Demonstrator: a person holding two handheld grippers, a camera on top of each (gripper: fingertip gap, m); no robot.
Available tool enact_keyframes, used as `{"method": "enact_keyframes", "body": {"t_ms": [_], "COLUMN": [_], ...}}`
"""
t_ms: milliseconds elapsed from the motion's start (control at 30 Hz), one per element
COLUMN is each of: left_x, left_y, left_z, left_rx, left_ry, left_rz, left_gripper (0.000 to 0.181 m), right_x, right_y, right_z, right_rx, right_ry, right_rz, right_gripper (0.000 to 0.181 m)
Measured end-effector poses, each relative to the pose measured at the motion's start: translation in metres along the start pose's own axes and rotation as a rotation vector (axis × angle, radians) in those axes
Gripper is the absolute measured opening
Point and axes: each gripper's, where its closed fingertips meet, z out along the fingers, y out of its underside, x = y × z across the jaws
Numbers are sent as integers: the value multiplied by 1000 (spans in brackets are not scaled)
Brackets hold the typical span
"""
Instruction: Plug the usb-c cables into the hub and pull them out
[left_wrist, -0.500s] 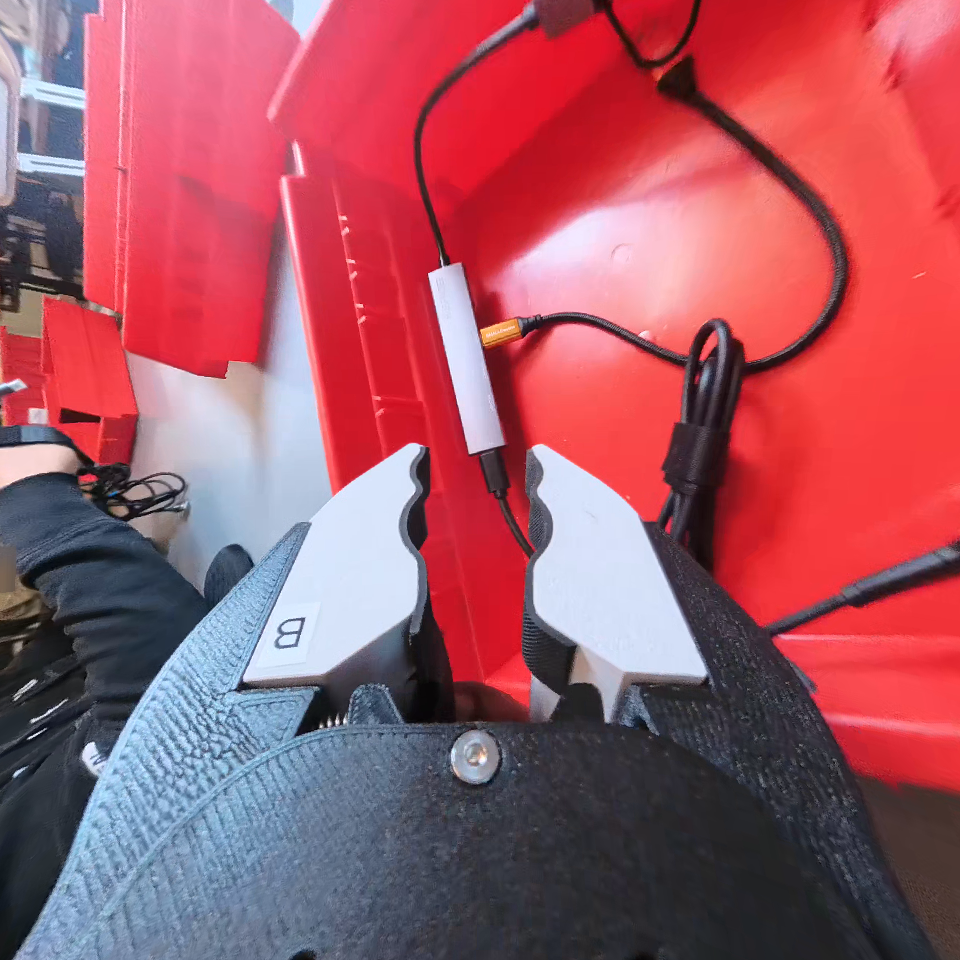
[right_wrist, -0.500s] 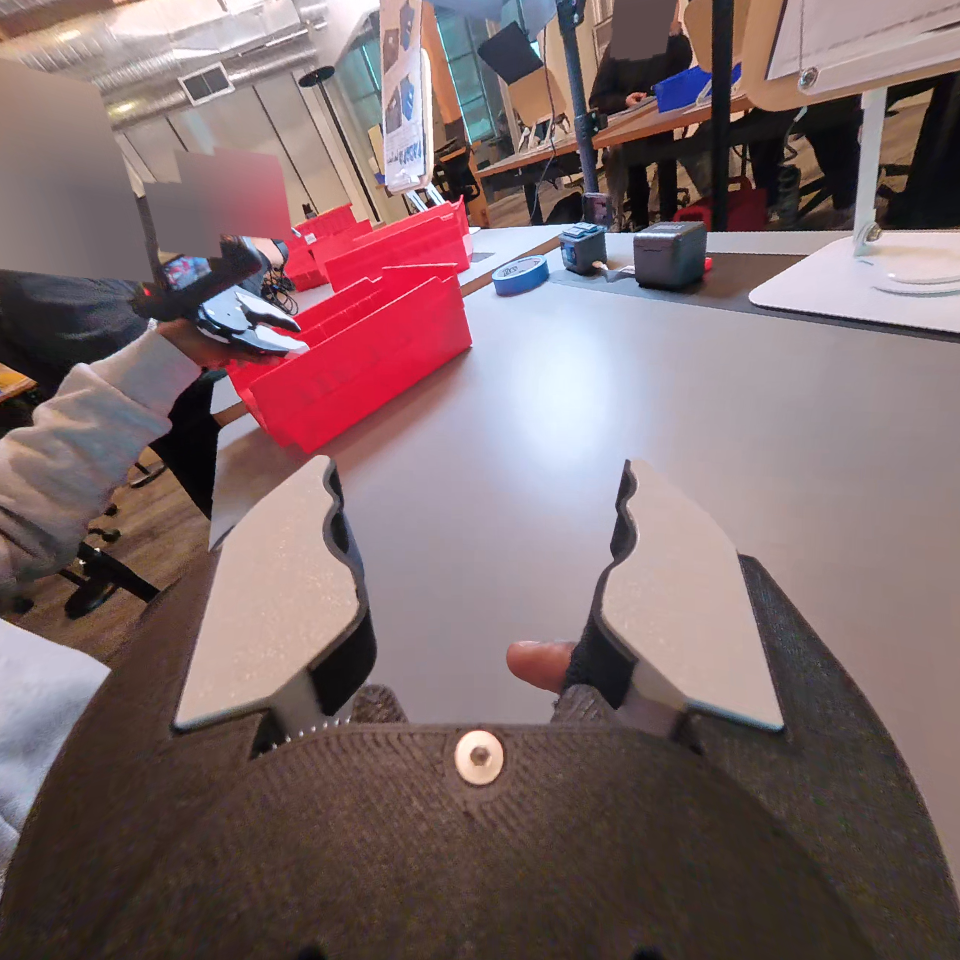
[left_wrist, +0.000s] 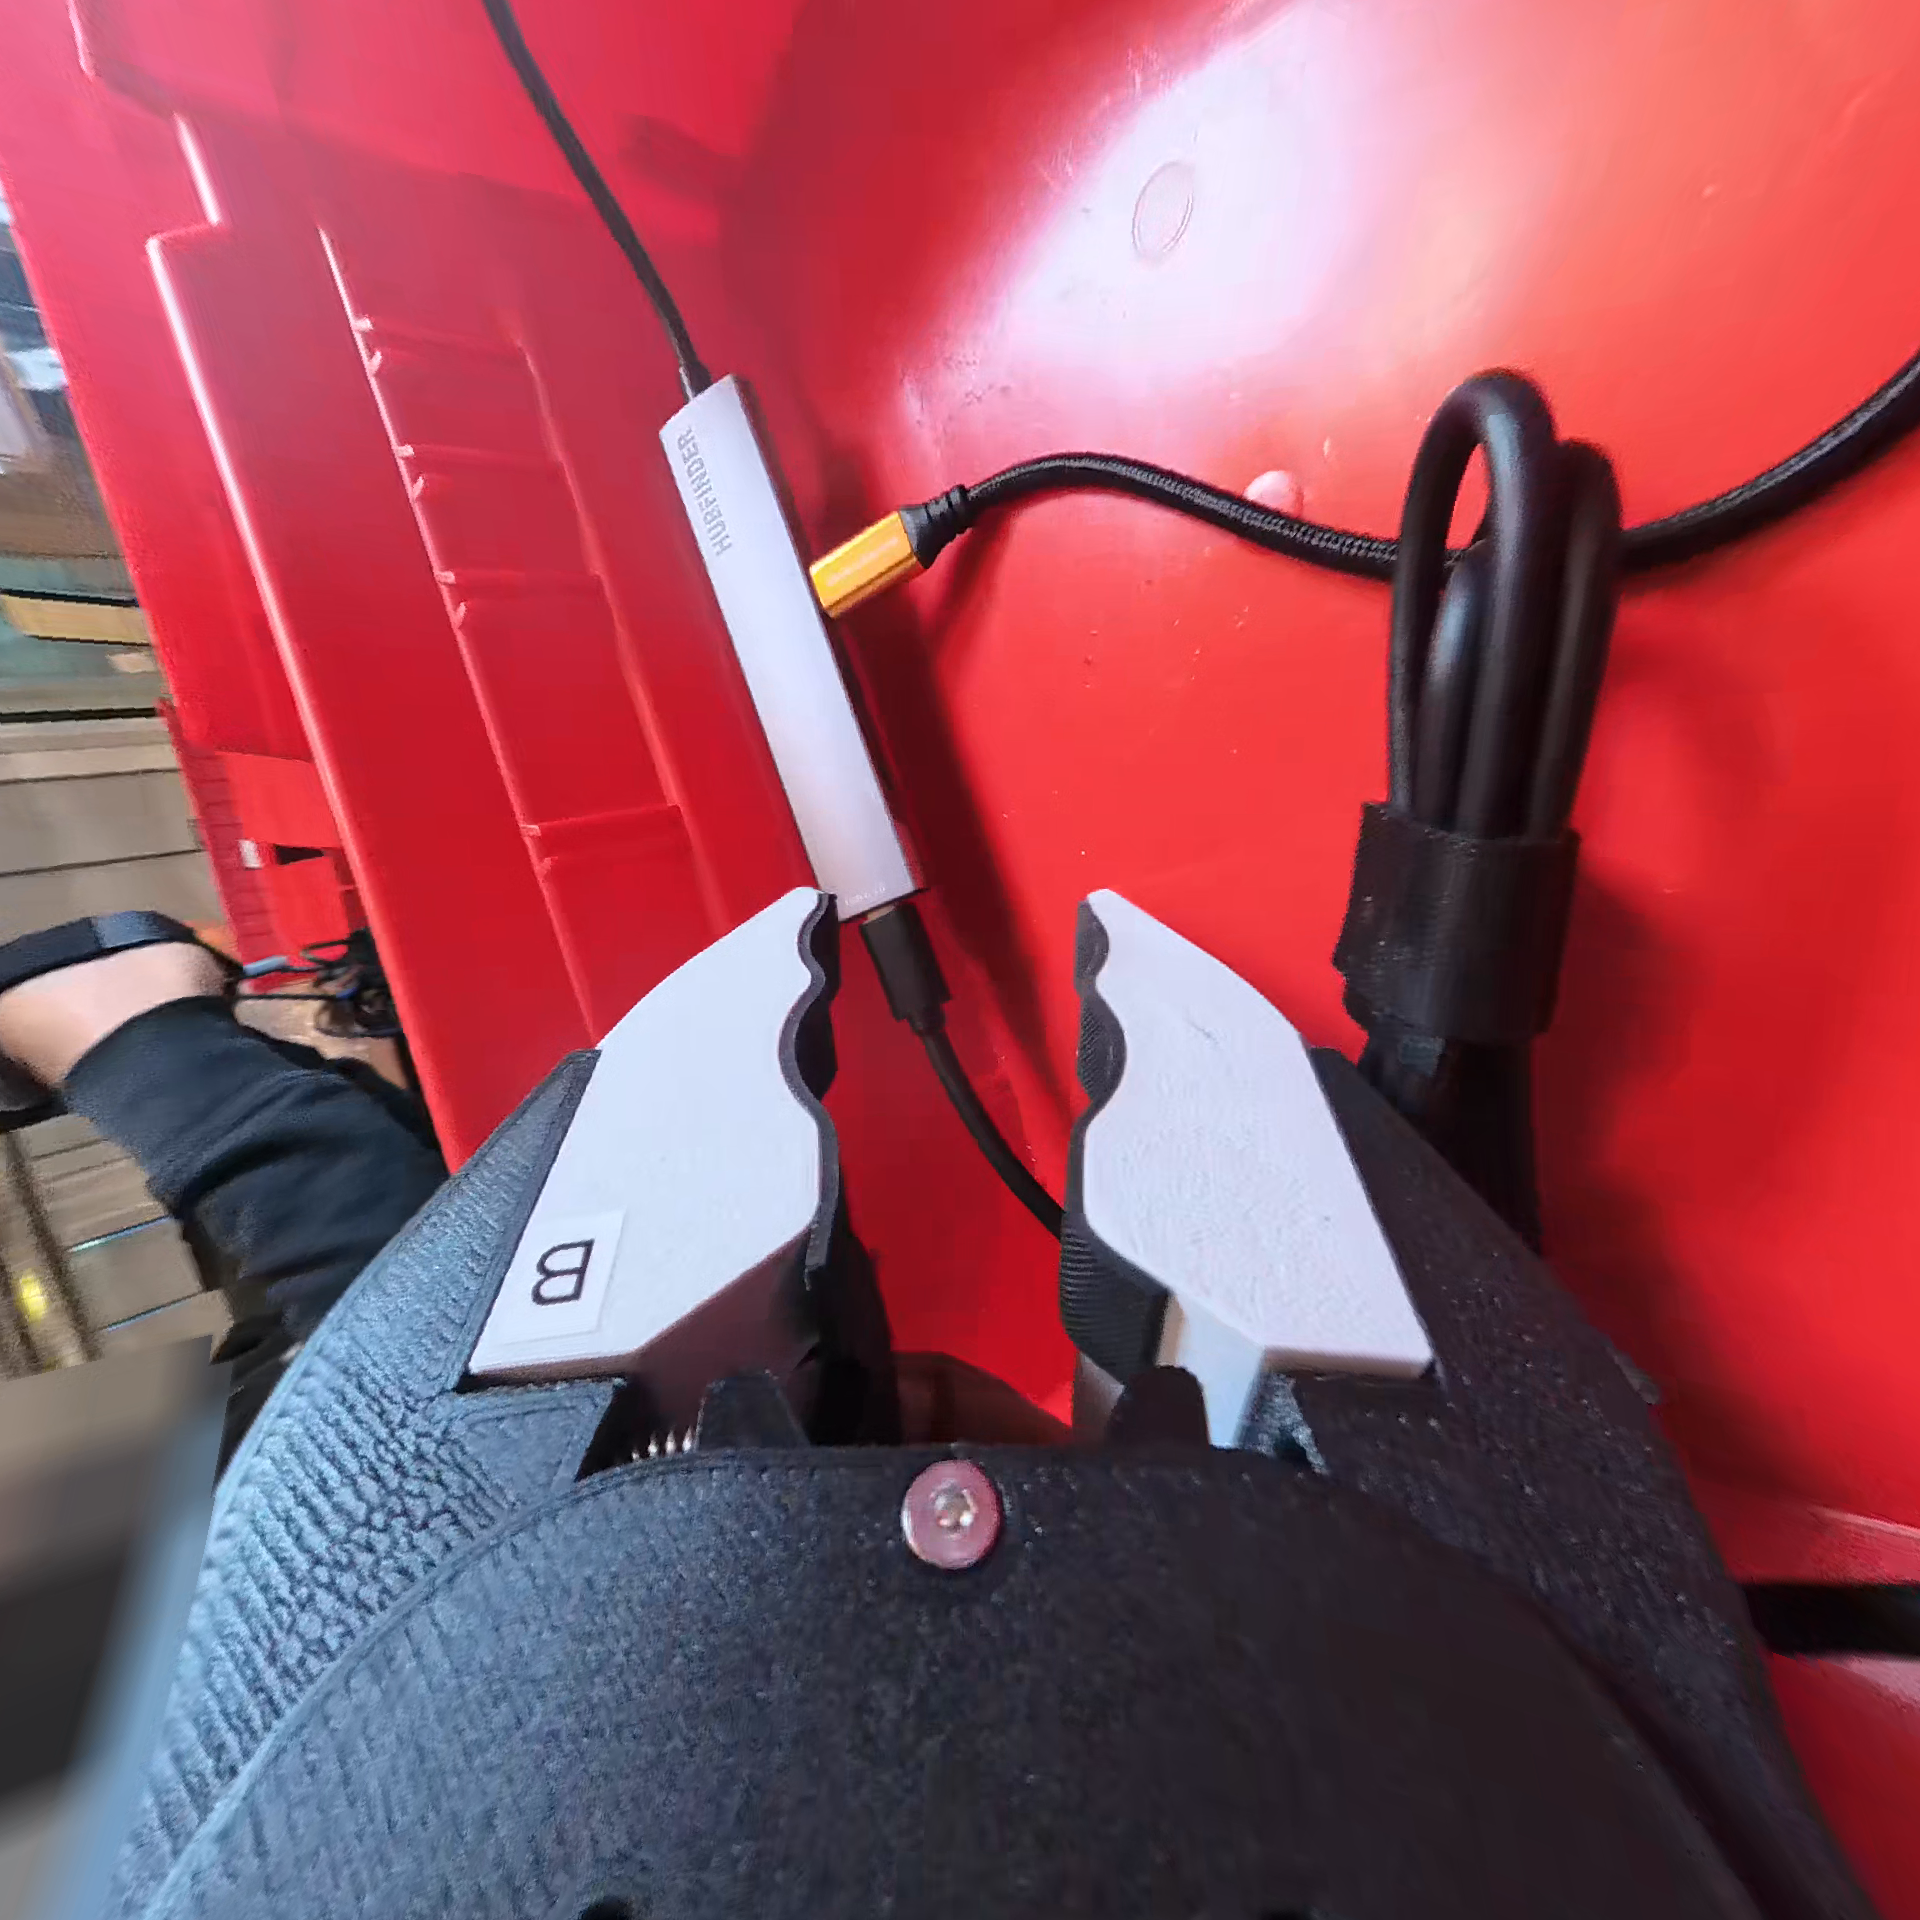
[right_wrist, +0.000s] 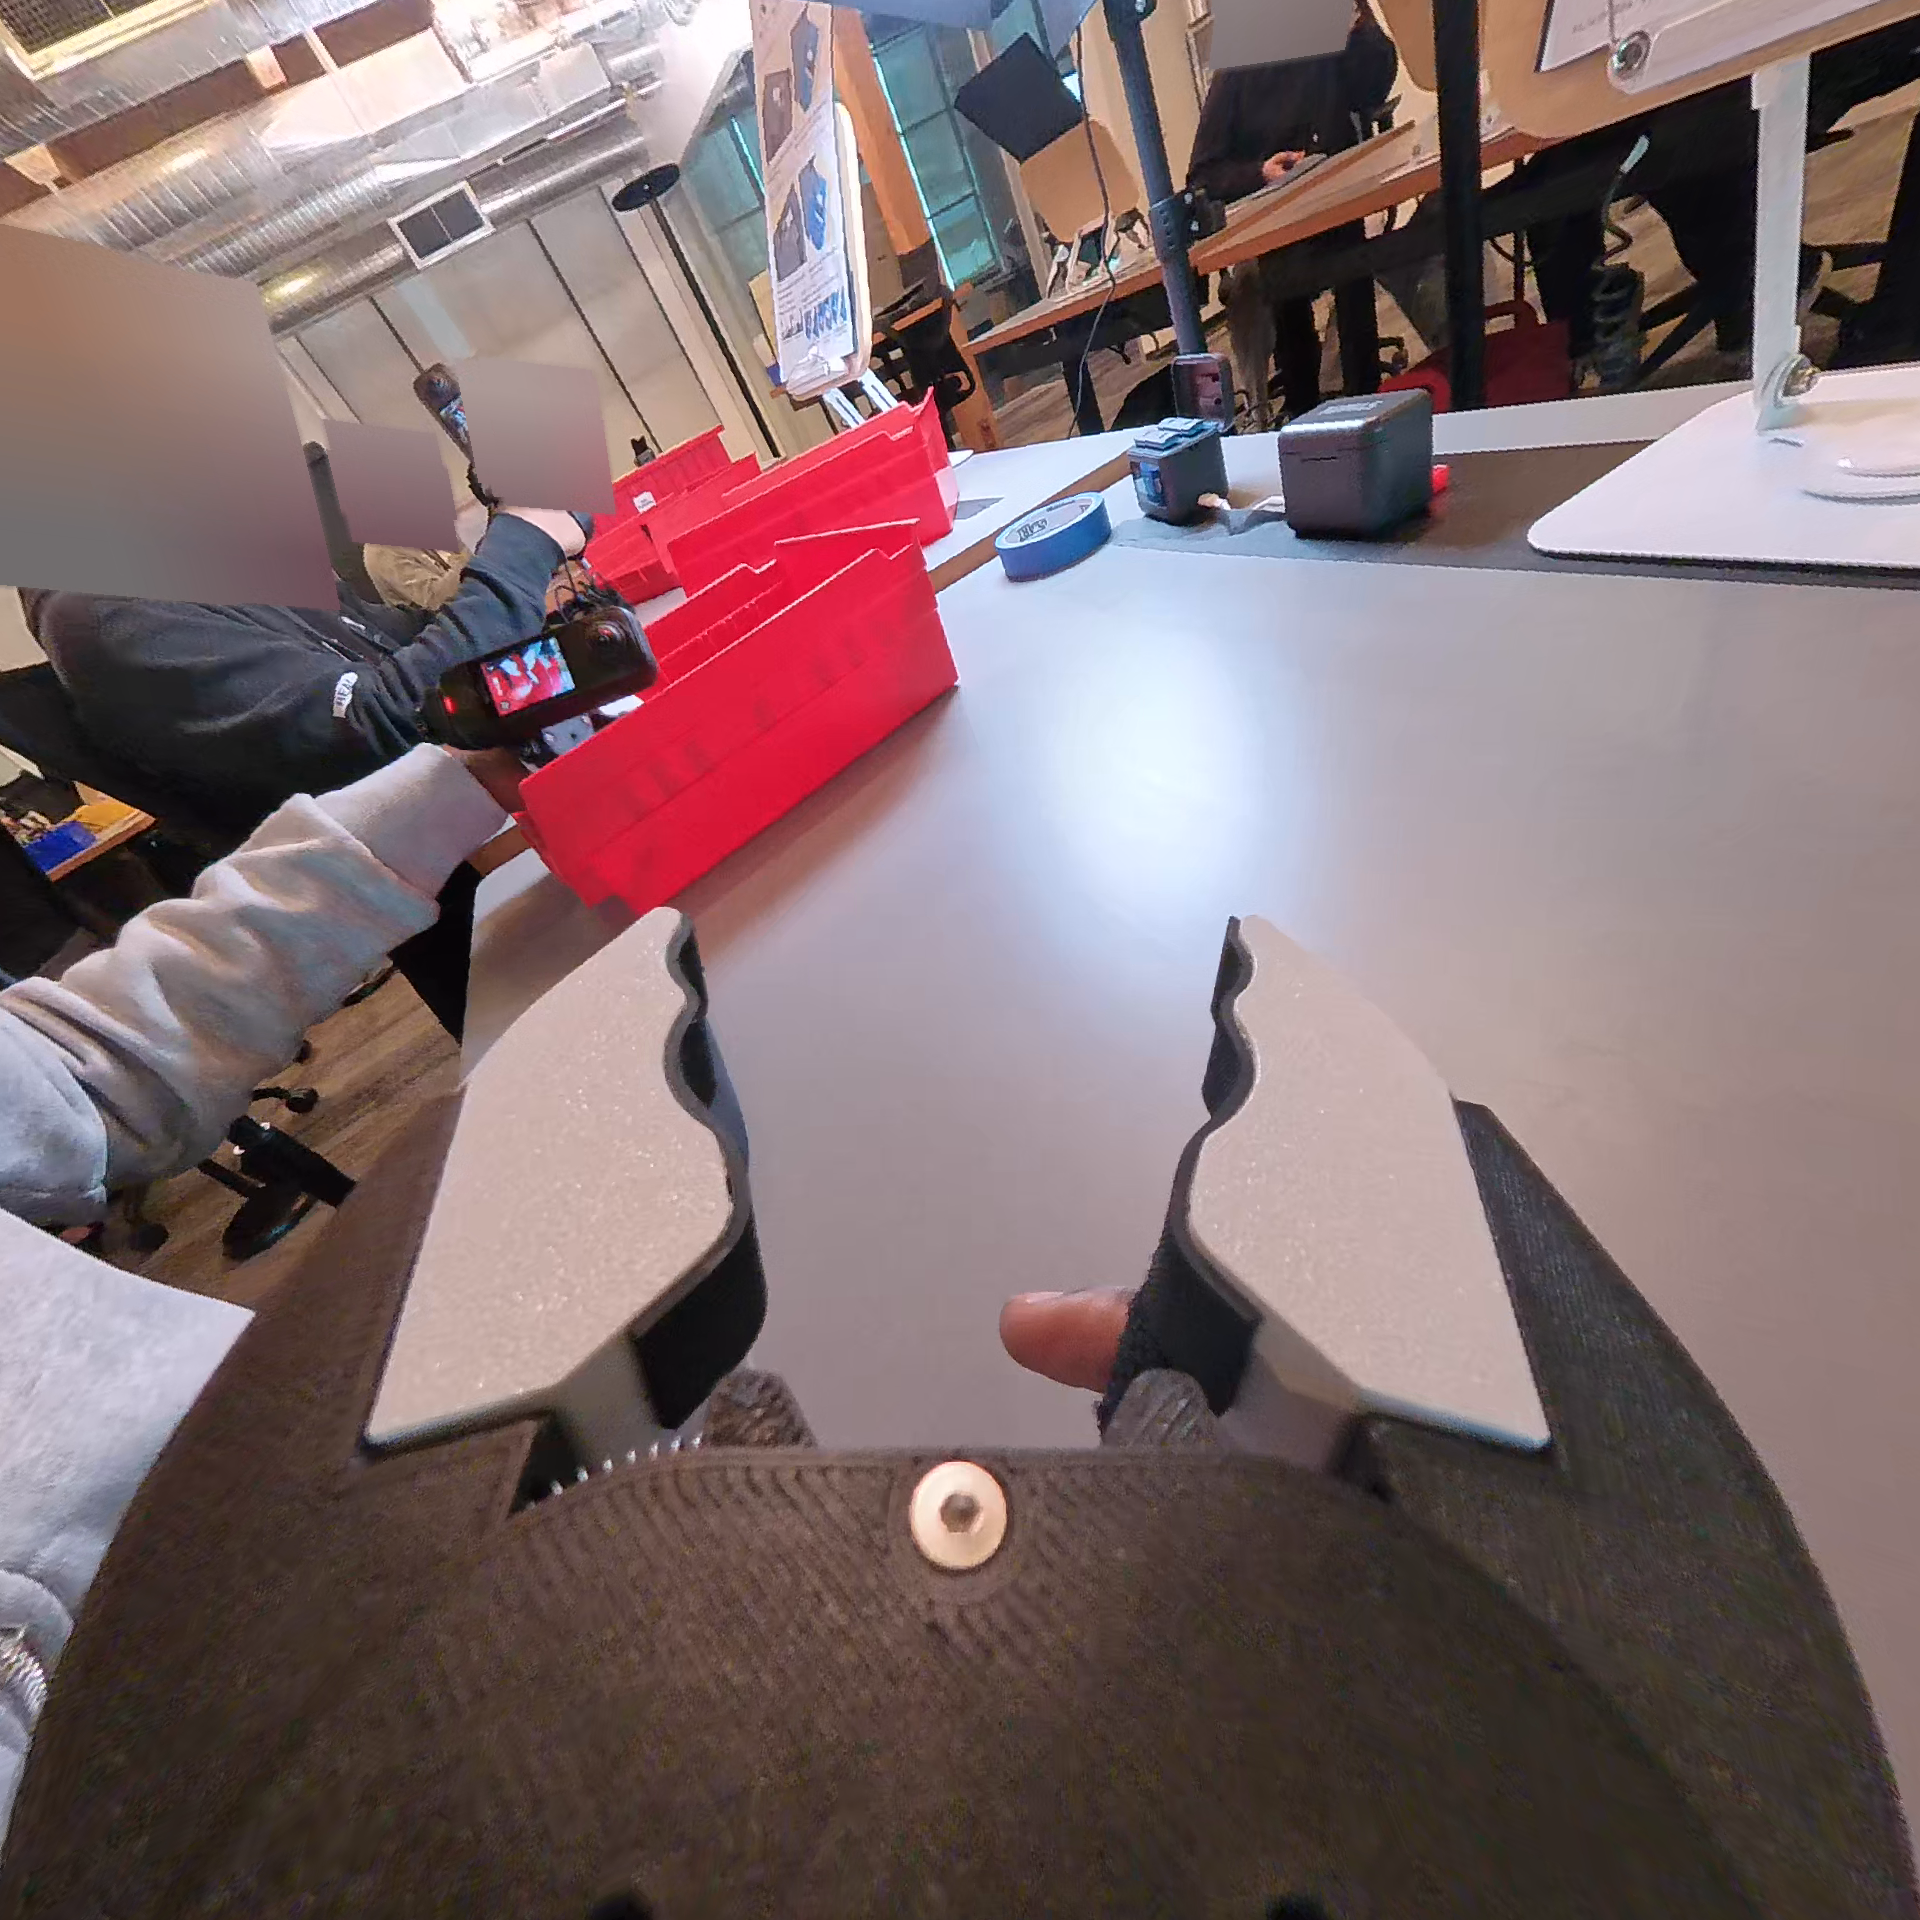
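Here the left gripper, jaws narrowly parted, straddles a smooth black plug beneath the slim metal hub; right gripper gapes wide above the matte worktop.

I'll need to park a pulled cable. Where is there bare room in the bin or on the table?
Free: the red bin floor above the braided cable, and the grey table between the right gripper, the bins and the blue tape roll. Crowded: around the hub, the bundled black cable and the left gripper.
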Motion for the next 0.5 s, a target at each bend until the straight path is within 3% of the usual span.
{"method": "enact_keyframes", "body": {"t_ms": [233, 400, 500], "left_x": [-19, -18, -27], "left_y": [5, 7, -1], "left_z": [12, 16, 7], "left_rx": [9, -34, 17], "left_ry": [-197, -184, -243], "left_rz": [80, 149, 162], "left_gripper": [35, 18, 13], "right_x": [3, 6, 9], "right_y": [3, 4, 5], "right_z": [0, -1, -2], "right_rx": [-8, -9, -7], "right_ry": [6, 14, 27], "right_rz": [6, 21, 26], "right_gripper": [92, 89, 86]}}
